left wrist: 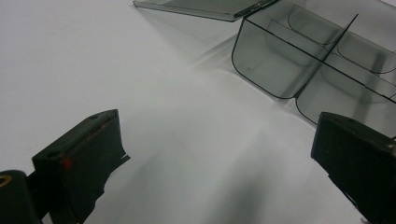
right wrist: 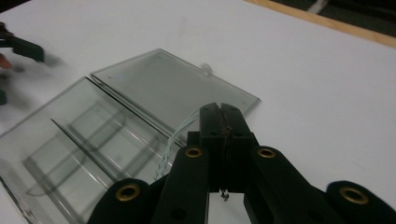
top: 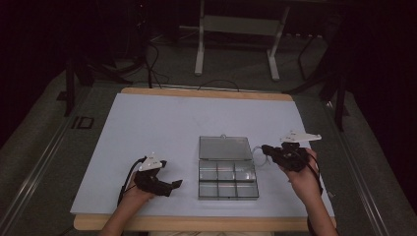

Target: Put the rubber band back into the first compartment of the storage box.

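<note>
Clear smoky plastic makes up the compartment box (top: 227,177), which lies open near the front middle of the white table sheet (top: 147,128), its flat lid (top: 225,148) folded back flat on the far side of the tray. From the high view six compartments can be counted, in two rows of three, all bare. That view also takes in both tools at once: the left gripper (top: 174,184) rests low on the sheet just left of the box, and the right gripper (top: 265,147) hangs near the box's right far corner, with a thin pale loop (top: 259,153) at its tip.

The right gripper view gives what the high view cannot: the two black jaws are pressed together on a thin, pale twisted wire (right wrist: 180,135) that curls out to the left of the tips over the box's hinge line, and a small round tab (right wrist: 206,68) sits at the lid's far edge. How far the wire runs below the jaws cannot be told.

The left gripper view shows that tool's jaws standing wide apart with nothing but bare sheet between them, and beyond them the rounded corner walls and thin dividers of the tray (left wrist: 299,60).

Counted: one box, one lid, two grippers, one wire.
</note>
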Motion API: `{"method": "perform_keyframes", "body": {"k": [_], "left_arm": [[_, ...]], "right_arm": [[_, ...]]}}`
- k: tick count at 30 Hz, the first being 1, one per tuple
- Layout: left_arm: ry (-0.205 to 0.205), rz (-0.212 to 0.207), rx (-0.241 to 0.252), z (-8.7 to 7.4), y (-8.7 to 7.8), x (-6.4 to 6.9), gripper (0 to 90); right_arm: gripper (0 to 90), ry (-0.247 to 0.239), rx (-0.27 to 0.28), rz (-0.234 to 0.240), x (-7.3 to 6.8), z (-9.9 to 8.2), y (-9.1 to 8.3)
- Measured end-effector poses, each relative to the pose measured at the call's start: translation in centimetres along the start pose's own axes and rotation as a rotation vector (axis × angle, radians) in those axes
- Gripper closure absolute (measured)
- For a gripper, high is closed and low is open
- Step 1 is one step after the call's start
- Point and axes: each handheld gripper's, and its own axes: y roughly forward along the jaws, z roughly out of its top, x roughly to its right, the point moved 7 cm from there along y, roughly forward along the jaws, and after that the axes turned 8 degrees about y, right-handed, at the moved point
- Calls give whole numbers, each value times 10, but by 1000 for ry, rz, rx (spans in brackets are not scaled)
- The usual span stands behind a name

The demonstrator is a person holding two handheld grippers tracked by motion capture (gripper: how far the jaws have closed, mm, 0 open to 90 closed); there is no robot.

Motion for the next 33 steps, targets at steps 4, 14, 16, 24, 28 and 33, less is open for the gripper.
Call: {"method": "perform_keyframes", "body": {"k": [4, 14, 16, 24, 28, 33], "left_arm": [[-8, -4, 5, 0, -1, -1, 27], [1, 6, 13, 0, -1, 0, 27], [3, 7, 17, 0, -1, 0, 27], [20, 13, 6, 0, 0, 1, 28], [28, 14, 2, 0, 0, 2, 28], [31, 17, -3, 0, 0, 2, 28]], "right_arm": [[893, -16, 13, 46, -19, 8, 10], [893, -87, -15, 142, -66, 16, 42], [893, -95, -28, 159, -74, 15, 50], [892, -124, -72, 208, -93, 6, 77], [892, -140, -100, 207, -99, 1, 90], [892, -154, -122, 205, -104, -4, 102]]}}
